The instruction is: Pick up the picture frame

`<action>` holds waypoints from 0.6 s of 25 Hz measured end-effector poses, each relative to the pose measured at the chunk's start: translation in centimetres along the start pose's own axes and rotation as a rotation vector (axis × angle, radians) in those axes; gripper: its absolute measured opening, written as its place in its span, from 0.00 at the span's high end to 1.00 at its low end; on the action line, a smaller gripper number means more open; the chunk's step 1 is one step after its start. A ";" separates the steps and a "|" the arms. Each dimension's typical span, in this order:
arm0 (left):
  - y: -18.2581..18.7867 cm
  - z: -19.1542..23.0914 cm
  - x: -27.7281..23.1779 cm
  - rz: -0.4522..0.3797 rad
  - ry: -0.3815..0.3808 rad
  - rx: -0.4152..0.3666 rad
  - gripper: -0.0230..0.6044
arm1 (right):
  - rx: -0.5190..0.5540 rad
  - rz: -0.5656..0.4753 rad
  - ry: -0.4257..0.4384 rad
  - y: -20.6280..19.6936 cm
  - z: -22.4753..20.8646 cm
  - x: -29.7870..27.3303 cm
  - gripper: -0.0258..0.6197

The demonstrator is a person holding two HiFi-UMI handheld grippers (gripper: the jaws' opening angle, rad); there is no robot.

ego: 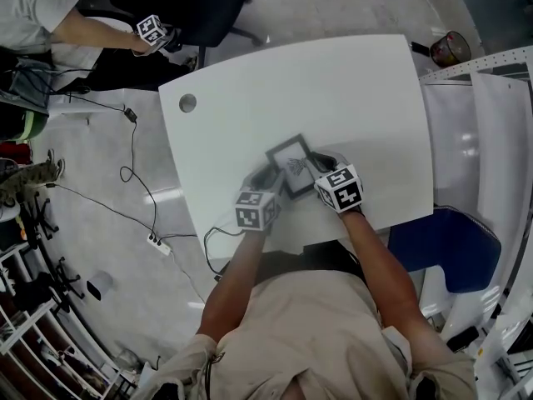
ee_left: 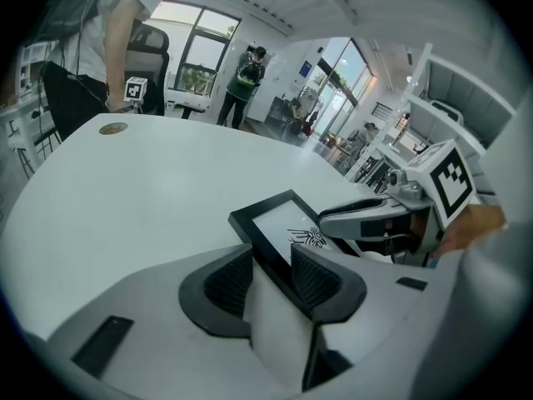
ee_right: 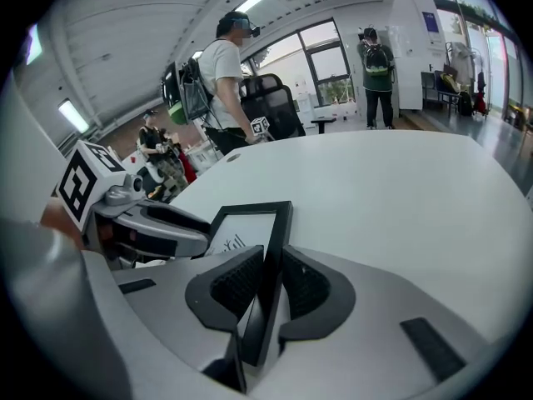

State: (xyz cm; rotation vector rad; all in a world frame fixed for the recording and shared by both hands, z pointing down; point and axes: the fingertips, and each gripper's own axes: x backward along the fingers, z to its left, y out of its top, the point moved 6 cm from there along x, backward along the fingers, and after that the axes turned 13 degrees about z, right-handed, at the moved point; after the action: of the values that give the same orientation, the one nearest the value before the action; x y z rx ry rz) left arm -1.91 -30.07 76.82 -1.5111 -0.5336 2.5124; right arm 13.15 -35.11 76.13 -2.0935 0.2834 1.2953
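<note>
A black picture frame (ego: 292,162) with a white sheet and a small ink drawing lies near the front edge of the white table (ego: 350,90). My left gripper (ego: 270,178) has the frame's near-left edge (ee_left: 279,223) between its jaws; a gap shows beside one pad, so it is open. My right gripper (ego: 321,170) is shut on the opposite edge (ee_right: 246,227), both pads (ee_right: 305,287) against the thin black rim. Each gripper shows in the other's view: the right gripper (ee_left: 375,220) beyond the frame, the left gripper (ee_right: 158,223) likewise.
A round cable hole (ego: 187,102) sits at the table's far left corner. A seated person holds a marker cube (ego: 151,30) beyond the table by a black chair (ego: 208,7). A blue chair (ego: 450,248) and white shelving (ego: 500,140) stand at the right; cables trail on the floor (ego: 133,182).
</note>
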 end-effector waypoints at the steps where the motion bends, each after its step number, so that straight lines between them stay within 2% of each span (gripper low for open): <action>1: -0.1 0.1 -0.1 -0.001 0.001 0.003 0.73 | -0.008 0.002 0.001 -0.1 0.0 0.0 0.84; 8: 0.0 0.0 0.0 -0.009 -0.022 0.060 0.79 | -0.082 -0.011 0.014 -1.0 0.1 0.6 0.84; 15: 0.0 -0.1 0.6 -0.051 -0.062 0.153 0.81 | -0.080 -0.053 0.001 -0.7 1.2 2.1 0.84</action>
State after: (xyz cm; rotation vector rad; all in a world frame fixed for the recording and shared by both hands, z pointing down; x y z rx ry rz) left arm -2.13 -29.89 76.28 -1.3521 -0.3740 2.5049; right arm 13.68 -33.56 74.24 -2.1534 0.1773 1.2940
